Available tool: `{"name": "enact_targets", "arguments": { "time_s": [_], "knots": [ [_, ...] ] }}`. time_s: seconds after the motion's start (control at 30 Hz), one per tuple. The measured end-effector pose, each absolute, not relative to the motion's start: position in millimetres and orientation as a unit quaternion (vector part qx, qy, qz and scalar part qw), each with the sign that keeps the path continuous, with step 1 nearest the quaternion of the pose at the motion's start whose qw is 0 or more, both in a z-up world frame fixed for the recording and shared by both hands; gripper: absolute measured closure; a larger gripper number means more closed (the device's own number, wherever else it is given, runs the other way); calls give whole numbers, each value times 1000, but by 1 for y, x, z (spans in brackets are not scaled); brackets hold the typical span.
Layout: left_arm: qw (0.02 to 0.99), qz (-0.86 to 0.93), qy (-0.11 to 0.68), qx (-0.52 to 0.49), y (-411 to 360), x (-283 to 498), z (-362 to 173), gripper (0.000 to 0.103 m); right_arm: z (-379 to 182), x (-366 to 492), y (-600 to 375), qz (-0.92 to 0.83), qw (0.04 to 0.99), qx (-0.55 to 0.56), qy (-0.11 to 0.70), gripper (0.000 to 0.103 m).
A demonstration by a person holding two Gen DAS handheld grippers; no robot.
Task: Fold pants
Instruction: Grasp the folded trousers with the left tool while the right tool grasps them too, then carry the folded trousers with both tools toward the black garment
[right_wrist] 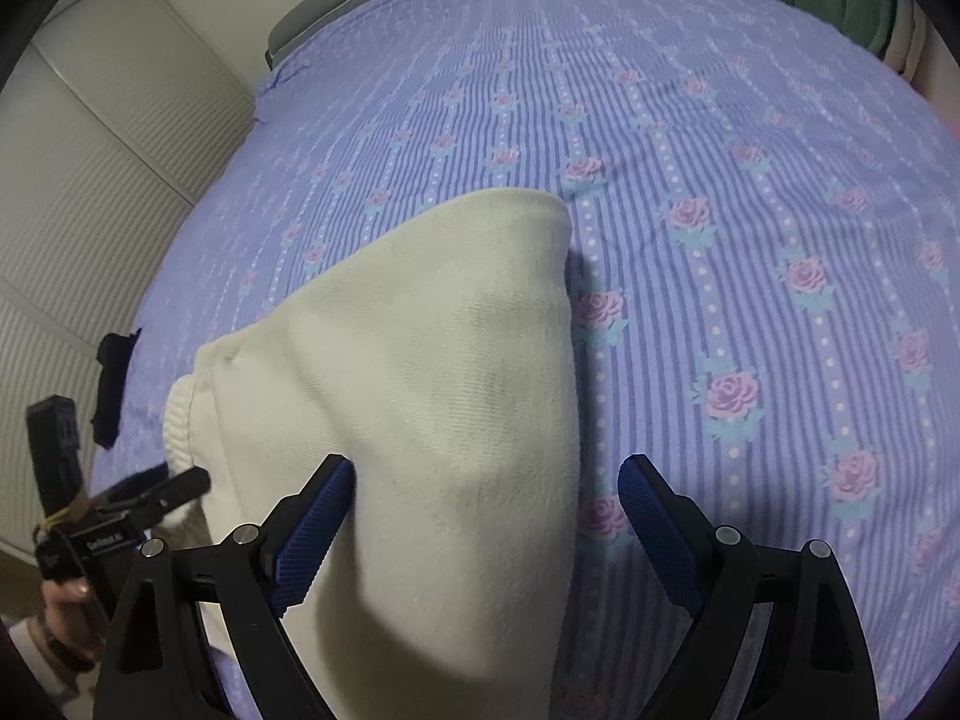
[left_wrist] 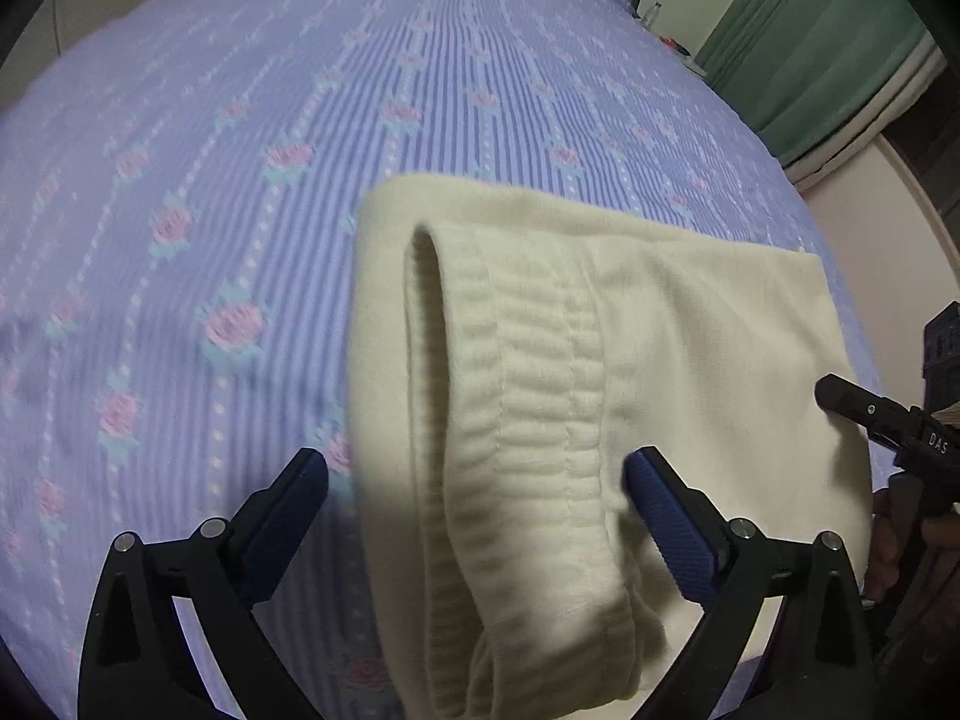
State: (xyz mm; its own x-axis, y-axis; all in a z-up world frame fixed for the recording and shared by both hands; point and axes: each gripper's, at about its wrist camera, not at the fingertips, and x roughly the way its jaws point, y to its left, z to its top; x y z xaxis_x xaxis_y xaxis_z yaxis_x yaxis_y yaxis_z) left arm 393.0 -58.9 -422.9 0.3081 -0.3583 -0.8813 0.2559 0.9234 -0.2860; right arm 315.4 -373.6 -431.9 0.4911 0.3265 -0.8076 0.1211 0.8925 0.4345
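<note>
Cream pants (left_wrist: 660,330) lie folded on the purple flowered bedcover (left_wrist: 240,180), with the ribbed elastic waistband (left_wrist: 528,390) toward me. My left gripper (left_wrist: 477,468) stands open astride the waistband; its left pad is clear of the cloth and its right pad is at the cloth's surface. In the right wrist view the pants (right_wrist: 450,330) run under my right gripper (right_wrist: 487,468), which is open, with its right pad over bare bedcover. The right gripper's finger (left_wrist: 870,414) shows at the pants' right edge. A hand (right_wrist: 60,594) holds the left gripper (right_wrist: 150,492) by the waistband end.
The bedcover (right_wrist: 720,180) spreads wide beyond the pants. A small black item (right_wrist: 111,384) lies near the bed's left edge. White louvered doors (right_wrist: 90,180) stand left of the bed, grey pillows (right_wrist: 336,6) at its head, a green curtain (left_wrist: 828,42) at the right.
</note>
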Motion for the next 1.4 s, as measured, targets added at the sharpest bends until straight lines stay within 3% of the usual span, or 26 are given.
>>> {"name": "enact_targets", "arguments": {
  "time_s": [0.33, 0.47, 0.5, 0.6, 0.67, 0.73, 0.83, 1.2, 1.4],
  "knots": [
    [794, -216, 563, -69, -67, 394, -441, 0, -474, 326, -378, 163, 768, 300, 542, 11],
    [794, -231, 559, -69, -73, 393, -436, 18, -477, 328, -370, 196, 759, 289, 550, 7],
    [794, -231, 557, -70, -73, 392, -435, 22, -476, 329, -365, 212, 752, 292, 551, 14],
    [799, -233, 550, -71, -76, 390, -433, 35, -472, 334, -343, 217, 760, 248, 559, 18],
    [800, -238, 545, -73, -77, 388, -427, 43, -474, 333, -345, 201, 763, 252, 560, 28],
    [802, -243, 542, -67, -78, 384, -420, 50, -472, 333, -351, 199, 760, 275, 554, 46],
    [804, -243, 540, -59, -81, 381, -411, 55, -461, 330, -345, 204, 768, 263, 548, 58],
    [813, -221, 536, -48, -70, 368, -345, 61, -392, 325, -334, 217, 791, 230, 523, 65],
    [829, -208, 516, -62, -20, 363, -298, 61, -348, 337, -296, 236, 800, 210, 510, 66]
  ]
}}
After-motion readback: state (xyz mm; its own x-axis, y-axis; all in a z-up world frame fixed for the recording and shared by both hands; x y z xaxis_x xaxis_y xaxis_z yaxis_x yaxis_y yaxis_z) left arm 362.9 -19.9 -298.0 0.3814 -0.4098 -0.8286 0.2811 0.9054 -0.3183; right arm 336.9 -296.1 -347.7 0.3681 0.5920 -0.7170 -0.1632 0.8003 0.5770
